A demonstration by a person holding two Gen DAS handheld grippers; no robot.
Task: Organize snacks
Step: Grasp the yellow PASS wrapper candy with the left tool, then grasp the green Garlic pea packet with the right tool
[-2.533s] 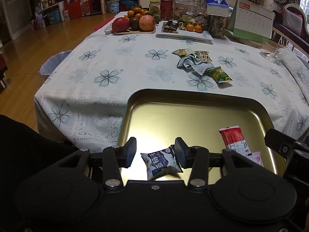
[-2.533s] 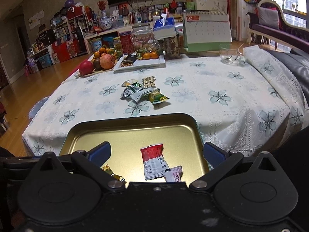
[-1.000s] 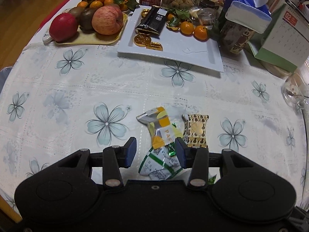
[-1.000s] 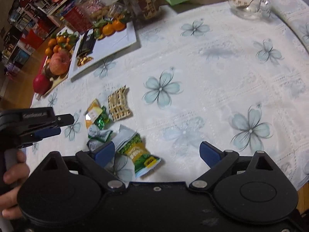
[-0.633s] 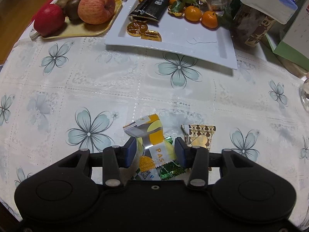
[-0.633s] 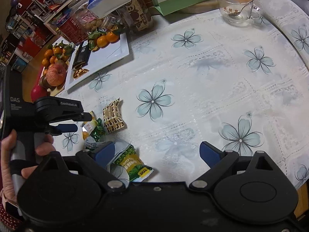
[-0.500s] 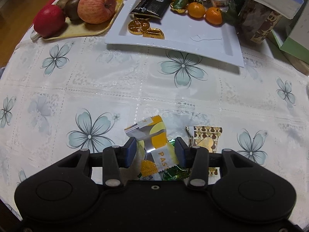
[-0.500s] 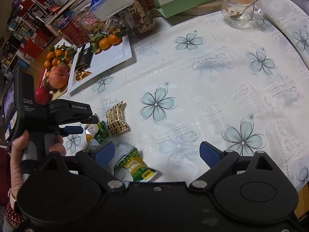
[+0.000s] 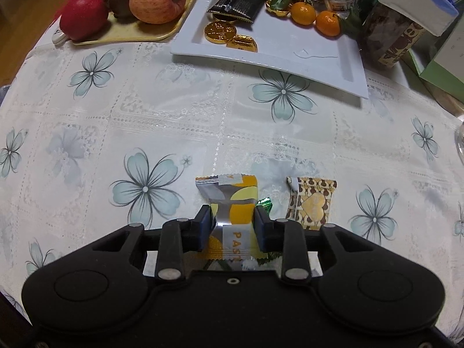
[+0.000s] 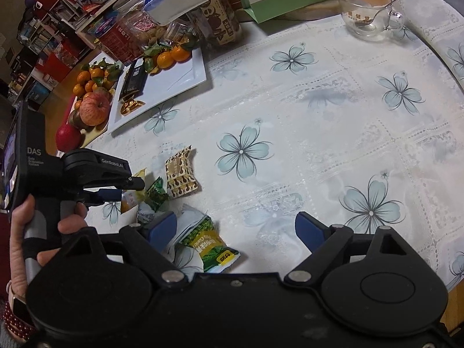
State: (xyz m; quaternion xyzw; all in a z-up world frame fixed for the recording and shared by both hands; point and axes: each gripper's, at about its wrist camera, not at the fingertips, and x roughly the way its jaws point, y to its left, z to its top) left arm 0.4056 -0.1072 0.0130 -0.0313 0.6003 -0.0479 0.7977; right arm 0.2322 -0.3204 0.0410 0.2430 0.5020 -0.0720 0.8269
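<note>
Yellow snack (image 9: 232,203) now pinched by closing left gripper (image 9: 232,223); right gripper (image 10: 236,229) wide, empty

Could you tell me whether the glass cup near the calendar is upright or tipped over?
Upright: the glass cup stands on its base, mouth upward, with a spoon leaning inside.

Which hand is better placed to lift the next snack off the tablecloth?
Left. The left tongs are closing with the yellow-and-silver packet pinched between them; the right tongs stand wide, the green packet lying untouched between them.
</note>
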